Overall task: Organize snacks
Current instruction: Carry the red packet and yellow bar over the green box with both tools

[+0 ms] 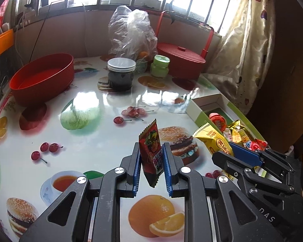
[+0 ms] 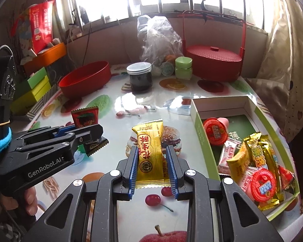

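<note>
My left gripper (image 1: 150, 153) is shut on a small red snack packet (image 1: 151, 151), held upright above the fruit-printed table; the same packet (image 2: 85, 118) shows in the right wrist view, pinched by the left gripper (image 2: 91, 133). My right gripper (image 2: 152, 157) is shut on a yellow snack bar (image 2: 150, 153), also lifted off the table; that yellow bar (image 1: 214, 141) appears at the right of the left wrist view in the right gripper (image 1: 230, 151). An open green-and-white box (image 2: 198, 125) at the right holds several wrapped snacks and jelly cups (image 2: 214, 131).
An open red round tub (image 1: 42, 78) sits at the back left. A dark jar (image 1: 121, 74), a green jar (image 1: 160, 65), a plastic bag (image 1: 131, 34) and a lidded red basket (image 1: 181, 58) stand along the back. Stacked green boxes (image 2: 34, 92) lie beyond the left edge.
</note>
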`<state>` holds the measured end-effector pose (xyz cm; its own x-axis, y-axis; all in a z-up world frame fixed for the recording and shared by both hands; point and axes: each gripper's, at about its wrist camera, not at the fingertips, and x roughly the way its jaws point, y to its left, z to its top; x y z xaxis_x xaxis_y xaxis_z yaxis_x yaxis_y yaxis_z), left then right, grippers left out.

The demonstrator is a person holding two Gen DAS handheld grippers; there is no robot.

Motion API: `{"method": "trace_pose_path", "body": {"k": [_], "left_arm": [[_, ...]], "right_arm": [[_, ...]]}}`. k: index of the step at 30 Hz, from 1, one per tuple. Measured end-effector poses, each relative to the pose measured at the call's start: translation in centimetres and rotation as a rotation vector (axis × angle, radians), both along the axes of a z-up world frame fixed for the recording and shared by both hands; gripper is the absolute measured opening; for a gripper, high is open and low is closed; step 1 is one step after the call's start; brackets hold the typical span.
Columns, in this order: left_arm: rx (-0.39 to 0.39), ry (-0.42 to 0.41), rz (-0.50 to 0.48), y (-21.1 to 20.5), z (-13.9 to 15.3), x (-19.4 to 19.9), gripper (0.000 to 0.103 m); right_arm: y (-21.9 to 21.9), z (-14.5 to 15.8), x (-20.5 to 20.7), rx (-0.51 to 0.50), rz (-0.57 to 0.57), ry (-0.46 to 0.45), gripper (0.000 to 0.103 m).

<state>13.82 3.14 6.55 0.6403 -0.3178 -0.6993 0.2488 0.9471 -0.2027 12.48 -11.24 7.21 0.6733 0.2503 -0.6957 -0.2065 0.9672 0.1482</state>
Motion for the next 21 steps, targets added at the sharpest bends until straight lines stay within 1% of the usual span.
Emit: {"method": "trace_pose_path", "body": {"k": [11,21], "left_arm": [[-0.002,-0.021,-0.054,-2.5,0.9,-1.2,0.021],[-0.002,-0.035,-0.096,-4.7,1.8,-1.6,0.021]], "right_arm": [[-2.7,0.9,-2.3,0.017,-0.059,-0.02,0.026],[-4.8,1.5,-3.9,0.023,-0.107,-0.035,0.026]]}}
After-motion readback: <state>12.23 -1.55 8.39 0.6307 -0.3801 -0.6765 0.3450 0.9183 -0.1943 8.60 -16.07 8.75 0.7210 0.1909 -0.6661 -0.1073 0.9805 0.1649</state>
